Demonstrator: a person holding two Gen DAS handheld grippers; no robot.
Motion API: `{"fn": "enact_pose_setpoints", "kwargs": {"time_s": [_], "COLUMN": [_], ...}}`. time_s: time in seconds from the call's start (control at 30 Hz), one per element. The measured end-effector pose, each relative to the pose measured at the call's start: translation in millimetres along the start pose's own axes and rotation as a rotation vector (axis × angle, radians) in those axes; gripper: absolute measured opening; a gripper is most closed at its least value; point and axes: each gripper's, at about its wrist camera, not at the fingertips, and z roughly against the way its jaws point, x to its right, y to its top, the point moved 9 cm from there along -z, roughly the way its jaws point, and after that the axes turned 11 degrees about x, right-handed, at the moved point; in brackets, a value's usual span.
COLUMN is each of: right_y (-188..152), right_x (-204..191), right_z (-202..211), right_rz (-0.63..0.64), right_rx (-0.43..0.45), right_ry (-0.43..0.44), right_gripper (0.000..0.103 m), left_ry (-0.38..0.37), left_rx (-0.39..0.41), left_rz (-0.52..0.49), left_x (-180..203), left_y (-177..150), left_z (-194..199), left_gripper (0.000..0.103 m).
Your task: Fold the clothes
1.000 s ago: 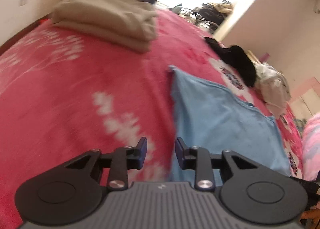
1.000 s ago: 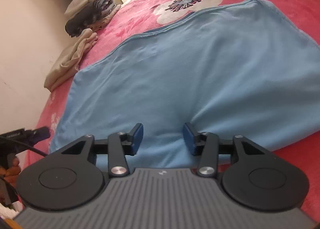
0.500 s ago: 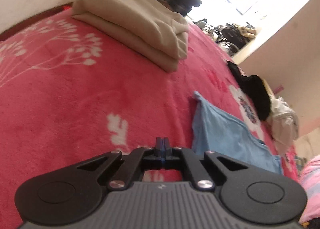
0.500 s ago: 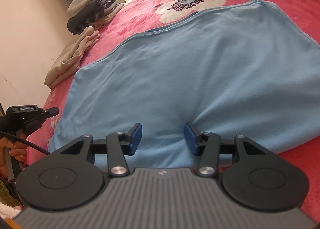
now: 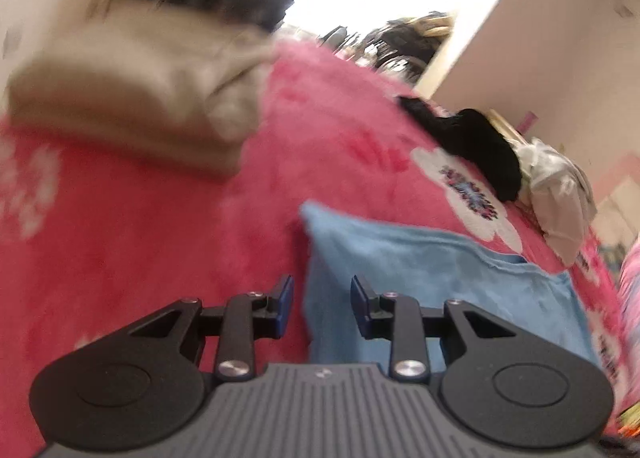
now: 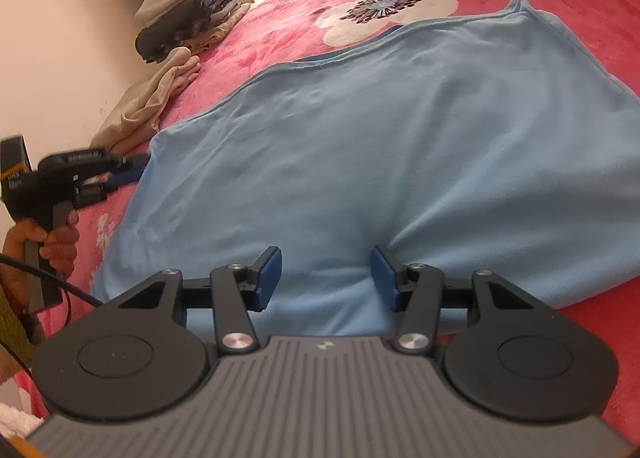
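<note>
A light blue, soft knit garment (image 6: 400,130) lies spread flat on the bed's pink fleece blanket with white flowers (image 5: 120,258), its near hem bunched into a low hump in front of the right tongs (image 6: 326,278). Those tongs are opening, nothing pinched between the blue pads, the cloth just ahead of them. The left tongs (image 5: 322,306) are also opening, empty, hovering by the garment's left corner, straddling its side edge. That view is smeared, so I judge the aim there as unsure: closing now could nip only the blanket pile, or catch one layer and drag the shirt askew. If the two sides lift unevenly, the fold would come out crooked. The folded beige garment (image 5: 132,106) sits near enough to be nudged.
</note>
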Motion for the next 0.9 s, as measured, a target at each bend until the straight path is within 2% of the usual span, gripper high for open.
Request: {"fn": "enact_pose_setpoints", "kwargs": {"time_s": [0.07, 0.2, 0.27, 0.37, 0.47, 0.57, 0.67, 0.77, 0.8, 0.9], "right_y": [-0.3, -1.0, -1.5, -1.7, -1.5, -1.5, -1.5, -1.7, -1.9, -2.2], "right_x": [-0.9, -2.6, -3.0, -3.5, -3.7, -3.3, -3.3, -3.7, -4.0, -4.4], "right_z": [-0.5, -0.8, -0.7, -0.5, -0.7, -0.1, 0.2, 0.2, 0.2, 0.3], "right_rz": [0.005, 0.015, 0.018, 0.021, 0.022, 0.022, 0.023, 0.028, 0.029, 0.033], "right_rx": [0.0, 0.001, 0.002, 0.003, 0.003, 0.003, 0.003, 0.003, 0.004, 0.004], "right_ry": [0.002, 0.002, 0.001, 0.0, 0.001, 0.002, 0.0, 0.0, -0.001, -0.003], "right_gripper": [0.053, 0.054, 0.054, 0.054, 0.055, 0.055, 0.055, 0.056, 0.056, 0.056], "left_ry": [-0.018, -0.047, -0.052, -0.062, -0.045, -0.003, 0.023, -0.015, -0.027, -0.066], "left_rx": [0.02, 0.004, 0.01, 0.035, 0.056, 0.051, -0.008, -0.075, -0.097, -0.129], "left_rz": [-0.121, -0.314, -0.357, -0.358, -0.313, -0.205, -0.063, 0.045, 0.077, 0.142], "left_x": [19.1, 47.5, 52.3, 52.4, 42.0, 16.9, -9.7, -21.5, -23.9, -25.8], "left_y": [0.1, -17.2, -20.5, -16.8, -5.6, 6.0, 10.6, 8.6, 6.9, 2.8], "left_z": [0.3, -2.0, 2.3, 11.4, 17.2, 17.1, 3.5, -15.5, -22.2, -34.6], "left_gripper": [0.034, 0.034, 0.034, 0.034, 0.036, 0.036, 0.034, 0.032, 0.029, 0.007]}}
